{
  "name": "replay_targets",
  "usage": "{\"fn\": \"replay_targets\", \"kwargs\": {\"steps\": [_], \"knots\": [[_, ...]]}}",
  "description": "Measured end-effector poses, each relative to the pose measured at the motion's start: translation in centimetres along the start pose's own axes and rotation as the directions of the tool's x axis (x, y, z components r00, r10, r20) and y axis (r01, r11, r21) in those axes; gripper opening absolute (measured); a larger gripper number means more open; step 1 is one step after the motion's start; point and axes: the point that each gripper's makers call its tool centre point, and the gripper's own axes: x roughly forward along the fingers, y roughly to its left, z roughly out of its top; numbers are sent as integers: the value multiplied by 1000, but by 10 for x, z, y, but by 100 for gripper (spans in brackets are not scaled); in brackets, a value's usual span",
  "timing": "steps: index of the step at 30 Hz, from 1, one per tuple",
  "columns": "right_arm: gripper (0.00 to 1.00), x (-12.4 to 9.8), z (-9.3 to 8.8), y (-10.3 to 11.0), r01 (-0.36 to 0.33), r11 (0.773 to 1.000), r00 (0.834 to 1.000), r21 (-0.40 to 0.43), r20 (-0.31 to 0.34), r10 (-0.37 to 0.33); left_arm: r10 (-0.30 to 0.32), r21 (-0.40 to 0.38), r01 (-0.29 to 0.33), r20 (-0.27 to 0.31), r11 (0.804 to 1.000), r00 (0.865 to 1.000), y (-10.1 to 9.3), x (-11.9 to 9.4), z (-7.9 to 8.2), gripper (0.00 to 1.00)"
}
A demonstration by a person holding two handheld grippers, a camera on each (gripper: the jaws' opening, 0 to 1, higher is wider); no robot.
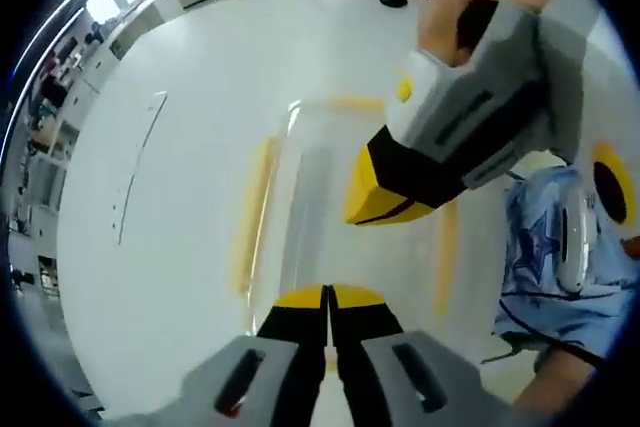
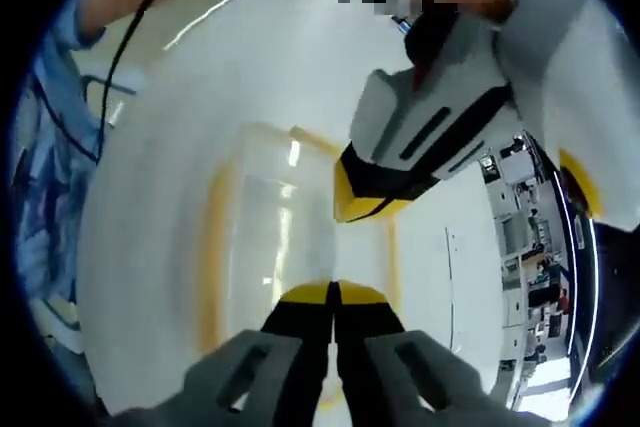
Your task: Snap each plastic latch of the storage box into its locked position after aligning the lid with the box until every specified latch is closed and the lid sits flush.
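Storage box (image 1: pixel 330 197), clear-walled with its lid (image 1: pixel 335 162) on and yellow latches along its edges, lay on the white bench (image 1: pixel 200 77) directly ahead of both grippers, which faced each other across it. We held the left gripper (image 1: pixel 328 297) low over the near end of the box with its yellow-tipped jaws pressed together and nothing between them; beyond it, in the left gripper view, the right gripper (image 1: pixel 375 192) came in from the upper right and hung over the far half of the lid. In the right gripper view the right gripper's own jaws (image 2: pixel 332 295) were likewise together and empty above the lid (image 2: pixel 285 232), and the left gripper (image 2: pixel 365 192) reached in opposite. One long yellow latch (image 1: pixel 252 212) ran to the left of the left gripper's tips and another (image 1: pixel 445 257) to their right; a shorter one (image 1: pixel 355 104) lay at the far end. The blur kept us from telling which latches were already down, or whether the lid sat flush all round. We judged the chief risk to be pressing a latch while the lid was slightly askew: the clasp could catch on the rim instead of seating, or spring the opposite edge up. A closed tip pushing off-centre on smooth plastic might also skid off the latch, and an unbraced push could slide the light box across the slick bench. With both grippers crowded over one lid, we also risked knocking them together.
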Motion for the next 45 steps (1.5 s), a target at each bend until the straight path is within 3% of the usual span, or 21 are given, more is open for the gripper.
{"fn": "replay_targets", "kwargs": {"steps": [3, 5, 10, 12, 17, 22, 28, 33, 36, 41, 42, 43, 45], "knots": [[0, -2, 3, 3, -34, 996, 995, 76, 98, 27, 10, -13, -10, -18, 1000, 1000, 1, -1, -1, 1], [0, -3, 3, 4, -36, 993, 991, 115, 130, 21, 14, -16, -14, -23, 1000, 1000, 2, -1, -1, 1], [0, -5, 4, 9, -12, 991, 989, 131, 146, -8, -13, -56, 13, -6, 998, 1000, 3, -1, -1, 1], [0, -6, 2, 10, 10, 989, 990, 147, 139, -31, -40, -100, 43, 31, 994, 999, 3, -1, 0, 1], [0, -11, -1, 16, 71, 987, 987, 146, 131, -90, -51, -59, 55, 80, 997, 996, 1, 0, 5, 1], [0, -17, -3, 22, 124, 980, 981, 153, 132, -144, -53, -74, 60, 93, 995, 994, 1, 2, 9, 1], [0, -25, -5, 26, 269, 949, 949, 164, 122, -290, -38, -64, 42, 64, 997, 997, -1, 4, 14, 1], [0, -34, 7, 45, 314, 938, 924, 144, 181, -337, -30, -68, 32, 36, 997, 999, 1, 4, 16, 1], [0, -39, 9, 49, 395, 912, 893, 112, 187, -410, -18, -73, 20, 24, 997, 1000, 0, 4, 14, 1], [0, -41, 10, 56, 491, 862, 843, 130, 178, -507, -8, -70, 9, 17, 997, 1000, 1, 3, 14, 2], [0, -40, 11, 60, 498, 856, 839, 136, 176, -516, -5, -66, 6, 13, 998, 1000, 2, 3, 14, 2], [0, -35, 9, 67, 476, 868, 853, 143, 164, -495, -2, -65, 2, 9, 998, 1000, 2, 3, 15, 2], [0, -34, 8, 70, 504, 853, 839, 139, 157, -521, 11, -49, -11, -5, 999, 1000, 3, 3, 14, 2]]}}
